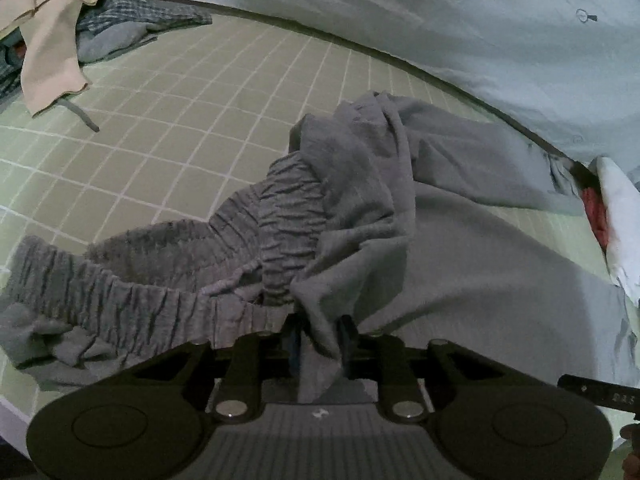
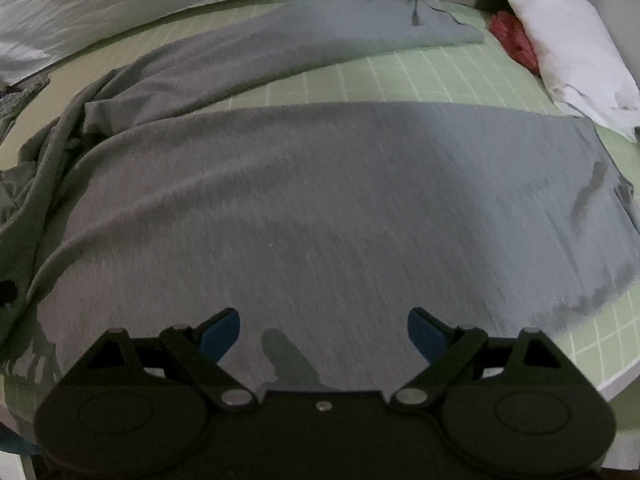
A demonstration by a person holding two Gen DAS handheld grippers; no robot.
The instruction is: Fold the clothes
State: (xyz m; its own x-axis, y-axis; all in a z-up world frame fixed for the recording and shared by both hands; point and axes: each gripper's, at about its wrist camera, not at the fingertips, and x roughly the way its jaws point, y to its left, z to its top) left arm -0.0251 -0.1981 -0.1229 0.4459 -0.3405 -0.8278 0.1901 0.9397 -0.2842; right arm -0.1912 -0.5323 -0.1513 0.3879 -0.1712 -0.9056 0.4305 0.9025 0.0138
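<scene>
I'm pinching a fold of the grey trousers (image 1: pixel 360 216) in my left gripper (image 1: pixel 320 332), right gripper (image 2: pixel 324 332) hovering spread wide over a flattened leg, trousers sprawling across the green checked sheet (image 1: pixel 168 128), clothes pile (image 1: pixel 80 28) sitting far back

The setting is showing as a home bedroom. A green bed sheet with a white grid pattern (image 1: pixel 168 128) is covering a mattress. Beyond the sheet, a pale blue quilt printed with an orange carrot (image 1: pixel 480 20) is lying. At the sheet's far right corner, a white pillow (image 2: pixel 568 40) is resting.
</scene>
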